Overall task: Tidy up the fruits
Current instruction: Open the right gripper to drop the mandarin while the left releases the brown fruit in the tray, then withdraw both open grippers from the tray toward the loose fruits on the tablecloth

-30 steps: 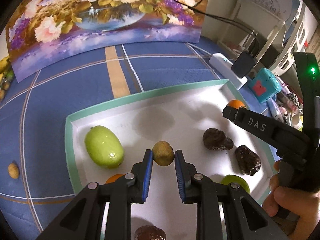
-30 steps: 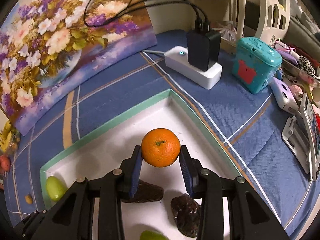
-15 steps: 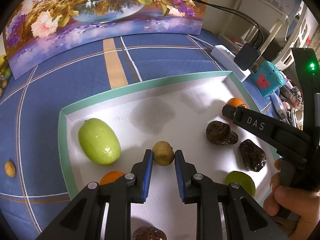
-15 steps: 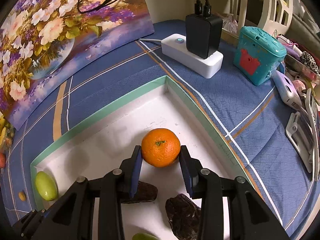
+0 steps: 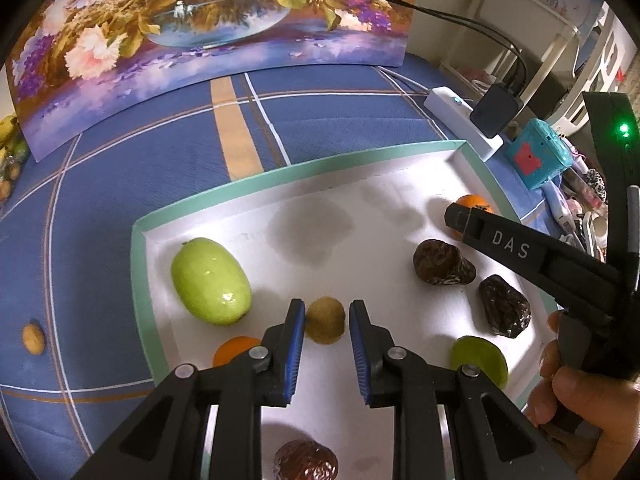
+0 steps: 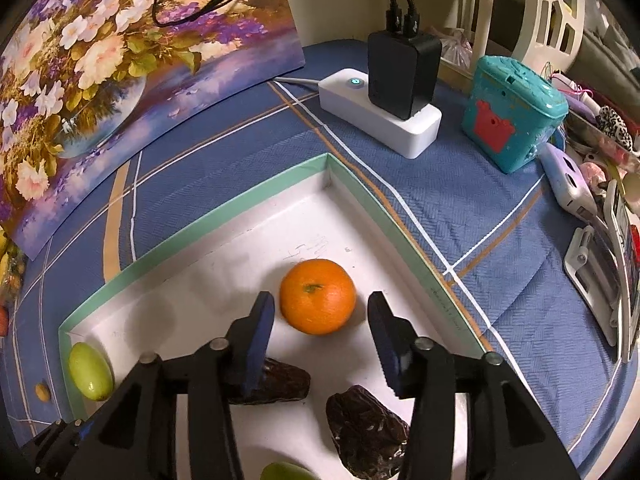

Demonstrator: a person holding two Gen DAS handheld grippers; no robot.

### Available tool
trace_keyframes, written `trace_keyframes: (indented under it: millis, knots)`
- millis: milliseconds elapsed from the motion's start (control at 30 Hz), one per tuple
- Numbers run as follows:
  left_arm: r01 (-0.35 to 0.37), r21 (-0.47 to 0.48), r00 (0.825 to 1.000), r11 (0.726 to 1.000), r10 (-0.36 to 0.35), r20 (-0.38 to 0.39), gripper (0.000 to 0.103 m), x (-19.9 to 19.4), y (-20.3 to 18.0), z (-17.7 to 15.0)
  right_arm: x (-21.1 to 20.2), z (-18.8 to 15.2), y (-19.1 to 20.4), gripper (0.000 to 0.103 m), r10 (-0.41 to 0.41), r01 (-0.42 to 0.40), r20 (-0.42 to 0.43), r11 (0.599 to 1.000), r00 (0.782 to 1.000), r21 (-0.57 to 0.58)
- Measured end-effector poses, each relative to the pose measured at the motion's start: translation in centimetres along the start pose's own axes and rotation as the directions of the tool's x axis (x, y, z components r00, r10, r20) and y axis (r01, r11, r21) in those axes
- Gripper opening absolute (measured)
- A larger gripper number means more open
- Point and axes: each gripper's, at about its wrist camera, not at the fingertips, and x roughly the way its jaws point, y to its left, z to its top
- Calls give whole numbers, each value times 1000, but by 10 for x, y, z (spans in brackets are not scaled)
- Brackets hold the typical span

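A white tray with a mint-green rim [image 5: 280,184] [image 6: 360,184] lies on a blue cloth. My left gripper [image 5: 326,322] is slightly open around a small brown-green fruit [image 5: 325,320] that rests on the tray floor. A large green fruit [image 5: 210,281], an orange fruit [image 5: 234,350], two dark dates [image 5: 442,262] and a green fruit [image 5: 480,360] lie around it. My right gripper [image 6: 320,314] is open, its jaws apart on both sides of an orange [image 6: 318,296] that sits on the tray near its far right corner.
A flower painting [image 5: 200,40] stands behind the tray. A white power strip with a black charger [image 6: 384,112], a teal box [image 6: 512,116] and clutter lie to the right. A small yellow fruit [image 5: 33,338] lies on the cloth left of the tray.
My right gripper has lowered the orange to the tray floor and opened, letting go of it. My left gripper has opened slightly around the small fruit.
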Motion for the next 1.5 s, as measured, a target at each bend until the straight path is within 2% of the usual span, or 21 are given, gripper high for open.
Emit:
trace_keyframes:
  millis: [100, 200, 300, 400, 433, 467, 533, 633, 800, 867, 900, 933, 1233, 1500]
  knots:
    - [1, -6, 1000, 1000, -1, 9, 26, -8, 2, 2, -4, 1, 4, 51, -4, 4, 5, 1000, 1000, -13]
    - [4, -23, 1000, 1000, -4, 23, 27, -18, 6, 4, -9, 2, 7, 59, 0, 0, 14, 1000, 1000, -20]
    - [2, -49, 1000, 999, -1, 31, 29, -26, 15, 6, -11, 2, 11, 61, 0, 0, 13, 1000, 1000, -29]
    - [-16, -90, 999, 996, 20, 43, 32, -33, 28, 9, -12, 0, 13, 67, -9, 10, 9, 999, 1000, -39]
    - [-22, -106, 999, 994, 27, 47, 37, -35, 33, 9, -12, 0, 13, 71, -10, 11, 9, 999, 1000, -39]
    - [-27, -124, 998, 992, 34, 51, 54, -37, 39, 9, -12, 0, 13, 72, -10, 10, 8, 999, 1000, -38]
    - [-40, -169, 997, 985, 51, 60, 77, -41, 55, 9, -12, -1, 13, 72, -11, 11, 4, 999, 1000, -37]
    - [-70, -228, 994, 971, 88, 68, 77, -45, 75, 9, -12, -3, 15, 73, -15, 15, -2, 999, 1000, -47]
    - [-140, -344, 983, 928, 173, 68, 94, -49, 114, 4, -11, -8, 24, 73, -10, 9, -16, 998, 1000, -66]
    - [-153, -374, 979, 915, 192, 68, 101, -49, 123, 2, -10, -10, 29, 78, -12, 10, -19, 997, 1000, -78]
    - [-164, -389, 976, 907, 205, 67, 102, -50, 129, 1, -11, -11, 32, 88, -11, 9, -18, 996, 1000, -85]
    - [-173, -398, 974, 901, 216, 65, 103, -50, 133, -1, -11, -12, 35, 93, -11, 10, -15, 996, 1000, -90]
    - [-223, -460, 962, 859, 270, 38, 103, -54, 156, -8, -22, -21, 50, 94, -11, 12, 11, 993, 1000, -116]
    - [-233, -460, 956, 857, 289, 54, 103, -69, 159, -14, -31, -32, 69, 94, 10, -10, -2, 988, 1000, -156]
